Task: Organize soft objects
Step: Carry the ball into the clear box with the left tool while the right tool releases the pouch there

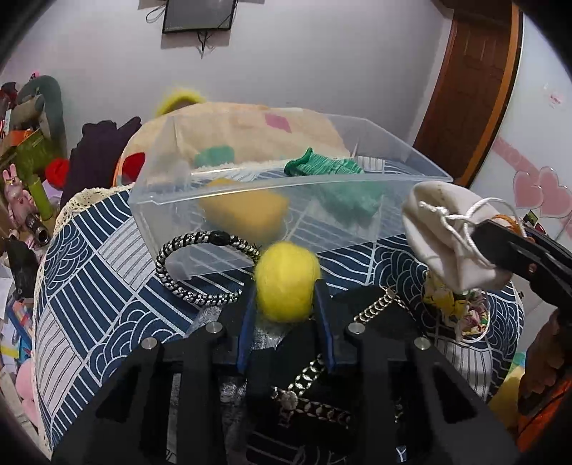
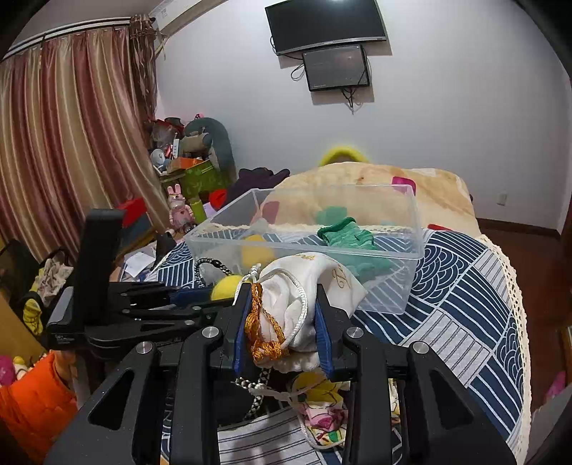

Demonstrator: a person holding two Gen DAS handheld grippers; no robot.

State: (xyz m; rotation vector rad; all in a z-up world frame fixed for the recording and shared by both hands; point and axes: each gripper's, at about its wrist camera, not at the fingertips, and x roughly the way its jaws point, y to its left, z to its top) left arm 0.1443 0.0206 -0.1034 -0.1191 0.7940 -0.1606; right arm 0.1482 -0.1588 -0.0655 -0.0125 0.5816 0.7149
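Left gripper (image 1: 286, 297) clamped on a yellow felt ball (image 1: 287, 280), fingers (image 1: 248, 322) pressed against both its sides, ball held above the patterned blue-and-white cloth (image 1: 89, 286) just short of the clear plastic bin (image 1: 286, 186). Right gripper (image 2: 282, 318) clamped on a white drawstring pouch (image 2: 307, 286), fingers (image 2: 323, 329) closed on its gathered neck, white cord and an orange braided cord (image 2: 262, 329) trailing out between them; pouch body hanging forward against the bin's near wall in the right wrist view. Seen from the left wrist view, same pouch (image 1: 439, 229) suspended to the right of the bin, near its corner. Bin contents: a yellow sponge-like block (image 1: 246, 214) toward the left, a green knitted piece (image 1: 329, 168) toward the right. Black-and-white braided hair band (image 1: 203, 264) leaning on the bin's near wall, directly beside the ball and between it and the bin. Metal chain links (image 1: 375, 307) lying on the cloth under the left gripper. Floral printed fabric (image 2: 321, 411) and more cord lying beneath the right gripper. Beige blanket (image 2: 375, 186) heaped behind the bin. Cluttered shelf area with plush toys (image 2: 200, 139) at far left, striped curtain (image 2: 71, 143) beyond it, wall-mounted screens (image 2: 325, 25) above. Orange sleeve (image 2: 32, 400) visible at lower left of the right wrist view.
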